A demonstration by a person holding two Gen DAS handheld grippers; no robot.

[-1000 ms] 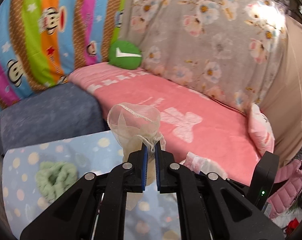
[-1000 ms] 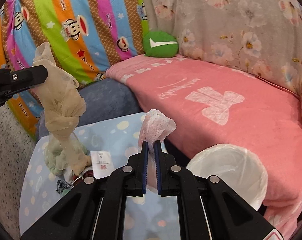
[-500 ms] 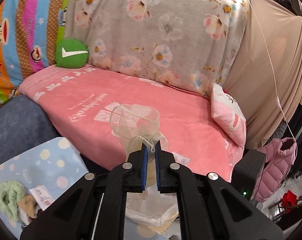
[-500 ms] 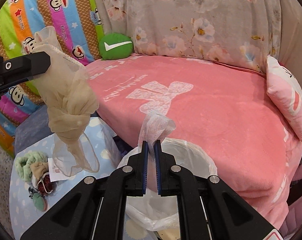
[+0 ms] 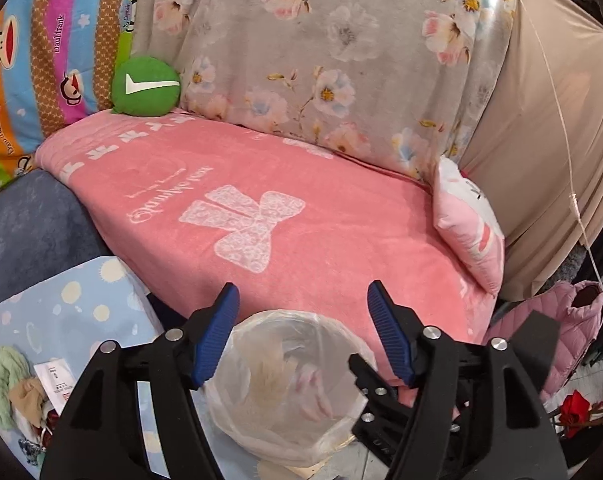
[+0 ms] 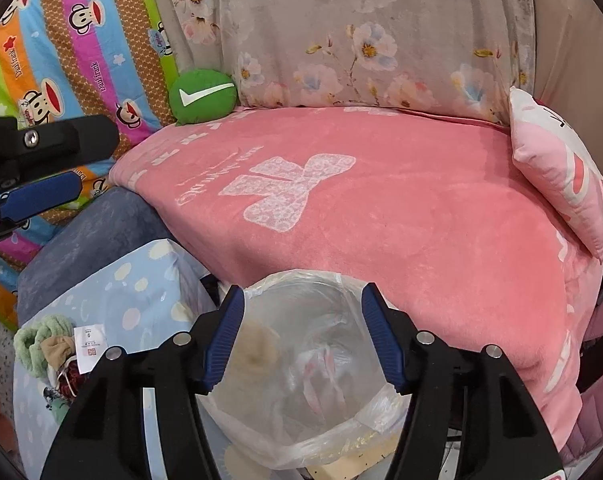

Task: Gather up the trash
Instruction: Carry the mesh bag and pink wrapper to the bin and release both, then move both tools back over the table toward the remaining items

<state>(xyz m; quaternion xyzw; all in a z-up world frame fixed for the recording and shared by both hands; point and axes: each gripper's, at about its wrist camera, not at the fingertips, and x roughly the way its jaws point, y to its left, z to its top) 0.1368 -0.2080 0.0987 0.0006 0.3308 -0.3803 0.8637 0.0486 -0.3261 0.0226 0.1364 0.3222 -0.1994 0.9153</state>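
Looking along the left gripper (image 5: 303, 334), its blue-padded jaws stand wide apart and empty above the round bin lined with a clear plastic bag (image 5: 237, 436), where beige and pink scraps lie inside. From the right wrist, the right gripper (image 6: 302, 336) is likewise spread and empty over that bin. Remaining trash, a green-and-beige heap with a paper tag (image 6: 55, 350), sits at the left edge of the dotted blue table cover (image 6: 141, 300). Reaching back carelessly could snag the loose liner and tip the bin.

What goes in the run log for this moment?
left gripper: open | right gripper: open | both over bin bag | beige and pink trash inside
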